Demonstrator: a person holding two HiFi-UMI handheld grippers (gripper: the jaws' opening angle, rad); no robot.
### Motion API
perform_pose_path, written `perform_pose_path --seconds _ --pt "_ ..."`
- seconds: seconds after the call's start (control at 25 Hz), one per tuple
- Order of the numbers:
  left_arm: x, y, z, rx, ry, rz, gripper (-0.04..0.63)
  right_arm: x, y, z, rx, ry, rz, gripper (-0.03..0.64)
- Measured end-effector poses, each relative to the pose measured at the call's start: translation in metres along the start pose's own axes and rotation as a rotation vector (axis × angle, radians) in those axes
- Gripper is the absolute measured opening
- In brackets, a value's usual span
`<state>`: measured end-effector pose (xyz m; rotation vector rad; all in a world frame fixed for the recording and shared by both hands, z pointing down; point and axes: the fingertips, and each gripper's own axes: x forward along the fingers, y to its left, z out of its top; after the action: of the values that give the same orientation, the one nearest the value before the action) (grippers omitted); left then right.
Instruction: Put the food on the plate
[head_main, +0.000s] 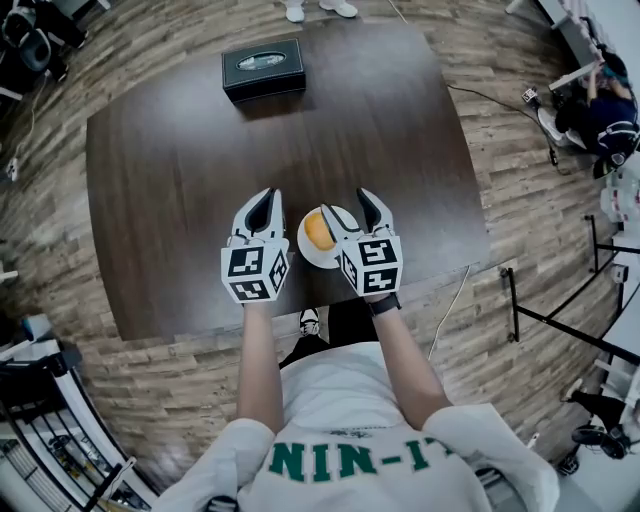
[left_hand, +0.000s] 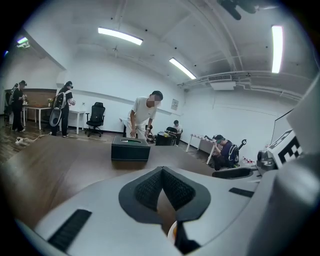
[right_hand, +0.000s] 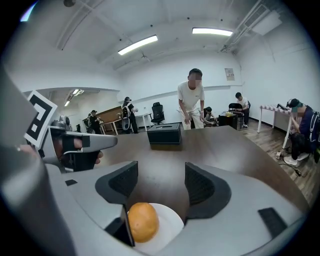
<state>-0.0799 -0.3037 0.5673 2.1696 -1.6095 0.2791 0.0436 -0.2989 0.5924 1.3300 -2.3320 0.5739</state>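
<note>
The right claw stands half open. Its two pads are apart and nothing is pressed between them. Through the gap, under the claw and toward its left jaw, the round orange food lies on the white plate. The claw hangs above the plate and does not touch it.

The left claw is narrow: its pad tips meet and hold nothing. It hangs just left of the plate, level with the right claw. From the head view the plate sits between the two claws, its right edge hidden under the right one.

The plate rests near the close edge of the dark desk. Well beyond both claws, at the far side, stands a black box. Behind it a person in white bends over.
</note>
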Motion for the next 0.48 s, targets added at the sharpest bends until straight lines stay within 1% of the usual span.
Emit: perform_pose_path --seconds 0.28,0.48 --pt "-0.018 -0.011 0.035 0.030 -0.034 0.015 0.011 -0.026 0.002 0.047 -0.013 -0.085 -0.011 0.238" --pt "-0.027 -0.017 0.072 0.060 -0.082 0.020 0.011 -0.040 0.006 0.085 -0.028 -0.156 -0.004 0.210"
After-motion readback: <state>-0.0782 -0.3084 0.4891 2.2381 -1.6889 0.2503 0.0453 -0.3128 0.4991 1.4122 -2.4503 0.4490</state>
